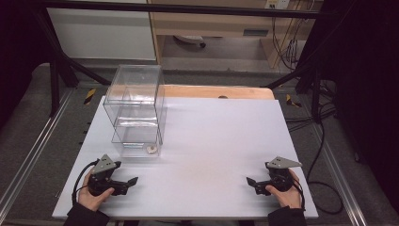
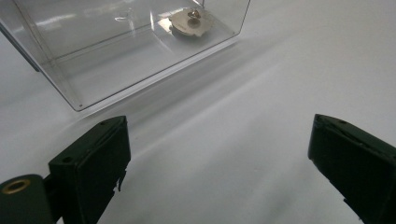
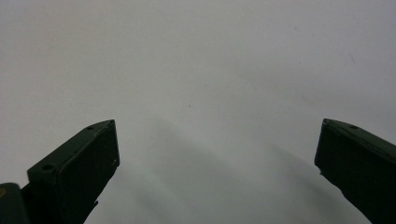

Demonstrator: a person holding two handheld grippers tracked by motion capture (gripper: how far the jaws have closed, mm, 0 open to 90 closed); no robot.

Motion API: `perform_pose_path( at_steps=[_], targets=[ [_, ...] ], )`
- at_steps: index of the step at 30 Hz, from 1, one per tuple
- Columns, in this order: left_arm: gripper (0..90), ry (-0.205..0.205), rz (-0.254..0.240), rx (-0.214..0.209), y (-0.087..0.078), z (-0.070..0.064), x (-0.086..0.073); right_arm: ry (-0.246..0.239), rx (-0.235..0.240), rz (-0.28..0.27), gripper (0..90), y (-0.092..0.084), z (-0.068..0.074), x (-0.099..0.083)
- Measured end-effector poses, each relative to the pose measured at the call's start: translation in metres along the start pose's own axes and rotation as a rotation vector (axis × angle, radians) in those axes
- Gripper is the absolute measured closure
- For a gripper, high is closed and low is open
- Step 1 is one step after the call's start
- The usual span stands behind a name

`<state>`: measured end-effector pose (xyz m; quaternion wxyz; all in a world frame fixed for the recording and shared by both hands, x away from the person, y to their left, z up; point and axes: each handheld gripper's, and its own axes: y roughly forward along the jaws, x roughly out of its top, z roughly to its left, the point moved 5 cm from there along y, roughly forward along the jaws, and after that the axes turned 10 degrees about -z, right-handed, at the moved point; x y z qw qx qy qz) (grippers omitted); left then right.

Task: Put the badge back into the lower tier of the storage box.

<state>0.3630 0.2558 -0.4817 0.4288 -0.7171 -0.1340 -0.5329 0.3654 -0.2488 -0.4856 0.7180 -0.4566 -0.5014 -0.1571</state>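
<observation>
A clear plastic box with shelves (image 1: 135,109) stands upright on the white table top (image 1: 216,136), at the left of the middle. A small round beige thing (image 1: 151,149) lies on its bottom level near the front; it also shows through the clear wall (image 2: 190,21) in the left gripper view. My left gripper (image 1: 131,182) rests low at the near left corner, open, jaws wide apart with nothing between them (image 2: 219,140). My right gripper (image 1: 250,181) sits at the near right, open over bare table (image 3: 215,135).
A wooden board edge (image 1: 221,91) shows behind the white top. Black frame posts (image 1: 56,70) and cables (image 1: 320,141) stand around the table. Grey floor lies on both sides.
</observation>
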Motion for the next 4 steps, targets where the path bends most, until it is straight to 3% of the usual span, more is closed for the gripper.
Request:
perform_pose_path(
  at_steps=[4],
  targets=[
    [5.2, 0.008, 0.003, 0.001, 0.0001, -0.0007, 0.0005, -0.005, 0.000, -0.005, 0.4, -0.0040, -0.0026, -0.0031]
  ],
)
